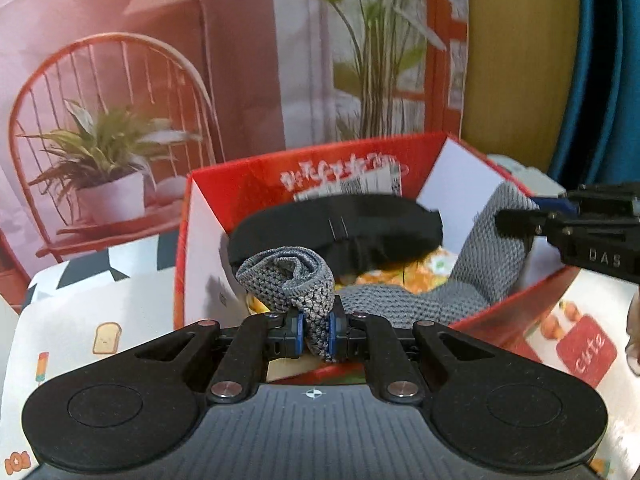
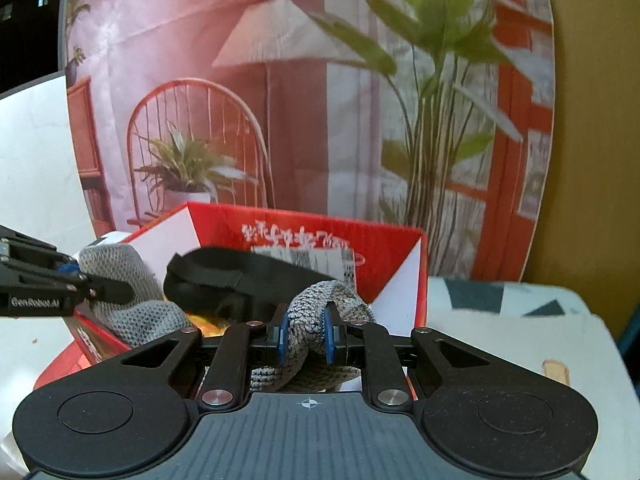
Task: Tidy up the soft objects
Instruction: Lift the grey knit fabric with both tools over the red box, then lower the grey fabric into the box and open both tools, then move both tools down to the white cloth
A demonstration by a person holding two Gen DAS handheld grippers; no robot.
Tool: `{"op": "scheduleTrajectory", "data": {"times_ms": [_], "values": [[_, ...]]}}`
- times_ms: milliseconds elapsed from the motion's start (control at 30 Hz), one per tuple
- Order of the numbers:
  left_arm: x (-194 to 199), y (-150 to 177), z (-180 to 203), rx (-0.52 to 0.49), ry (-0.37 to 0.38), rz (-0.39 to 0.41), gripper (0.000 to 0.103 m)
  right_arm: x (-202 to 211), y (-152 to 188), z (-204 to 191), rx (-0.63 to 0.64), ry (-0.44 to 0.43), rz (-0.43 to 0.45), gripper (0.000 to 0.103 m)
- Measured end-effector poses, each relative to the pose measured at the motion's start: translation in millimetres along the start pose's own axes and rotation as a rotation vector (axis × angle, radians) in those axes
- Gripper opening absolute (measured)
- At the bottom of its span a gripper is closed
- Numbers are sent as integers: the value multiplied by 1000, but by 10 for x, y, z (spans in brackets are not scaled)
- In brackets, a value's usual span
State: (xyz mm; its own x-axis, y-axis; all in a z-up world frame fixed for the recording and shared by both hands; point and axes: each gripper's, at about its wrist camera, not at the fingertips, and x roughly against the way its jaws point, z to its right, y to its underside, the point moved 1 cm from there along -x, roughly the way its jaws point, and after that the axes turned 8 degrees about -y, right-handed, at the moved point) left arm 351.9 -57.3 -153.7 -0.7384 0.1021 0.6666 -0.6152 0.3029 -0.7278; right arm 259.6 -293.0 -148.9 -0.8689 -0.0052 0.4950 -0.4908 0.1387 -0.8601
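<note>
A grey knitted cloth (image 1: 440, 300) hangs stretched between both grippers over an open red box (image 1: 248, 176). My left gripper (image 1: 316, 330) is shut on one bunched end at the box's near wall. My right gripper (image 1: 516, 222) pinches the other end by the right wall. In the right wrist view, my right gripper (image 2: 306, 336) is shut on a fold of the grey cloth (image 2: 332, 300), and the left gripper (image 2: 108, 290) holds its far end at the left. Inside the box lie a black soft band (image 1: 336, 228) and an orange patterned fabric (image 1: 400, 280).
The red box (image 2: 304, 224) stands on a white tablecloth (image 1: 100, 320) printed with cartoon pictures. A backdrop (image 2: 280, 100) showing a chair and plants rises right behind it. A yellow board (image 1: 520, 60) and a blue object (image 1: 600, 80) stand at the right.
</note>
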Motion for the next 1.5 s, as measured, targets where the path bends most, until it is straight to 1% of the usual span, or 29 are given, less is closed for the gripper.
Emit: {"op": "scheduleTrajectory", "data": {"times_ms": [167, 233, 267, 300, 367, 400, 433, 500, 567, 633, 667, 700, 800, 900, 967, 1167, 1333, 1500], "values": [[-33, -4, -71, 29, 14, -11, 14, -18, 27, 31, -13, 5, -10, 17], [-8, -6, -83, 32, 14, 0, 25, 6, 30, 34, -18, 6, -5, 19], [11, -3, -92, 35, 15, 6, 42, 23, 35, 30, -20, 10, 1, 22], [44, -2, -79, 38, 16, 17, 53, 44, 31, 37, -22, 15, 8, 27], [132, 13, -100, 47, 24, 52, 60, 109, 38, 37, -29, 20, 34, 30], [181, 22, -112, 53, 25, 65, 67, 152, 39, 34, -33, 25, 52, 33], [241, 37, -131, 63, 27, 82, 71, 196, 38, 31, -36, 28, 71, 36], [368, 75, -155, 86, 38, 117, 84, 293, 36, 16, -42, 23, 105, 43], [495, 117, -162, 101, 49, 145, 91, 398, 52, -14, -44, 12, 132, 45], [622, 185, -159, 107, 52, 163, 92, 506, 83, -56, -46, 2, 159, 50], [667, 217, -152, 106, 53, 167, 93, 561, 99, -80, -46, -6, 173, 55], [725, 263, -150, 105, 54, 172, 93, 624, 129, -109, -44, -15, 188, 57], [873, 438, -139, 107, 51, 177, 93, 766, 231, -191, -40, -22, 206, 57], [965, 647, -139, 120, 54, 159, 93, 877, 374, -269, -45, -30, 207, 57], [986, 808, -140, 132, 67, 118, 93, 925, 495, -312, -50, -35, 194, 57], [920, 1197, -147, 189, 42, 34, 93, 960, 948, -350, -98, -28, 105, 57], [868, 1400, -203, 258, 29, -9, 93, 965, 1259, -347, -134, 0, 61, 56], [834, 1593, -249, 332, 8, -43, 93, 918, 1474, -346, -165, -1, 16, 56]]}}
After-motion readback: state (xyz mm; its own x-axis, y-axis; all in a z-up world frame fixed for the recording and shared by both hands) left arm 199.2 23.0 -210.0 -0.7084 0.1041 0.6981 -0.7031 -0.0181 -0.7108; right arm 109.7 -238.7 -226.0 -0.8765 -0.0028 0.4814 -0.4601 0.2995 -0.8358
